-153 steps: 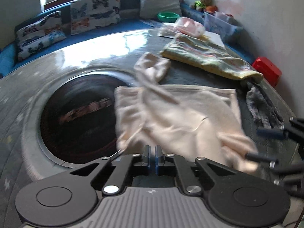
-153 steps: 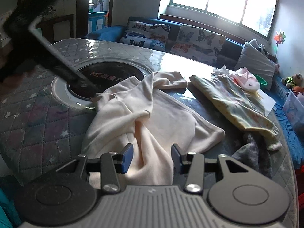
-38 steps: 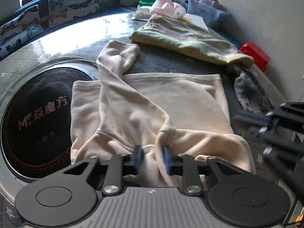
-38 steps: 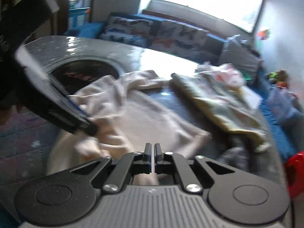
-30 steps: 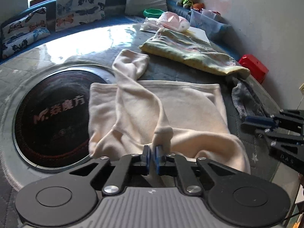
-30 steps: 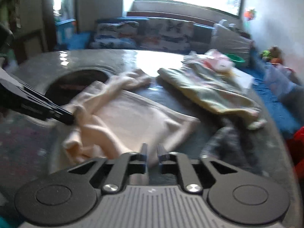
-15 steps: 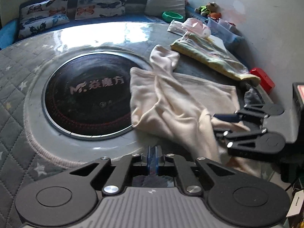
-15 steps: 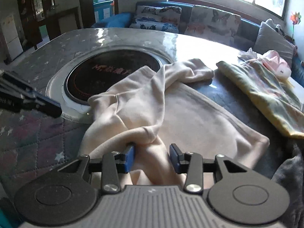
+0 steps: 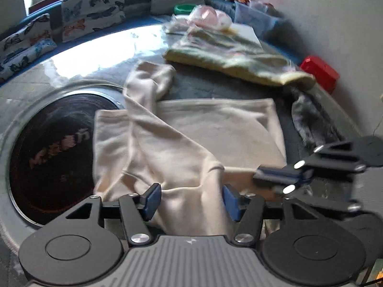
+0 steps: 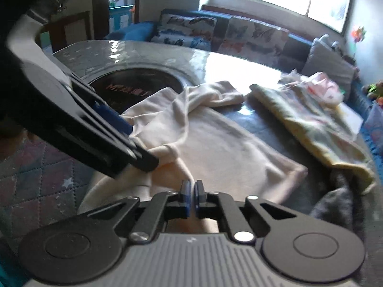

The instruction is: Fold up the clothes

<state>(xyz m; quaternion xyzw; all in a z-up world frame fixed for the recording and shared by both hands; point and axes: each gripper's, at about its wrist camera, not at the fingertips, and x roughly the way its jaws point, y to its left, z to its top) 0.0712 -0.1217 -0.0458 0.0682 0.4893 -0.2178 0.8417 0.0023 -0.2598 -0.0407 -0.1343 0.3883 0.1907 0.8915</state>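
My left fingers (image 9: 191, 199) are spread wide, one blue pad on each side of a raised fold of the cream sweatshirt (image 9: 191, 141), the cloth bunched in the gap but not pinched. My right fingers (image 10: 191, 197) are pressed together, the pads nearly meeting, right over the near hem of the same sweatshirt — whether any cloth is caught between them I cannot tell. The sweatshirt lies rumpled on the quilted grey worktop (image 10: 36, 174) just ahead of both pairs of fingers, one sleeve (image 9: 148, 81) trailing away beyond my left fingers and its left edge lapping over the dark round hotplate (image 9: 45, 157) set into the worktop. Beyond the sweatshirt, further out from my fingers, a yellow-green patterned garment (image 9: 234, 59) lies stretched out, and a grey furry cloth (image 9: 311, 122) sits off to the right of it. In the right wrist view my left fingers reach in from the left side, their tips touching a sweatshirt fold.
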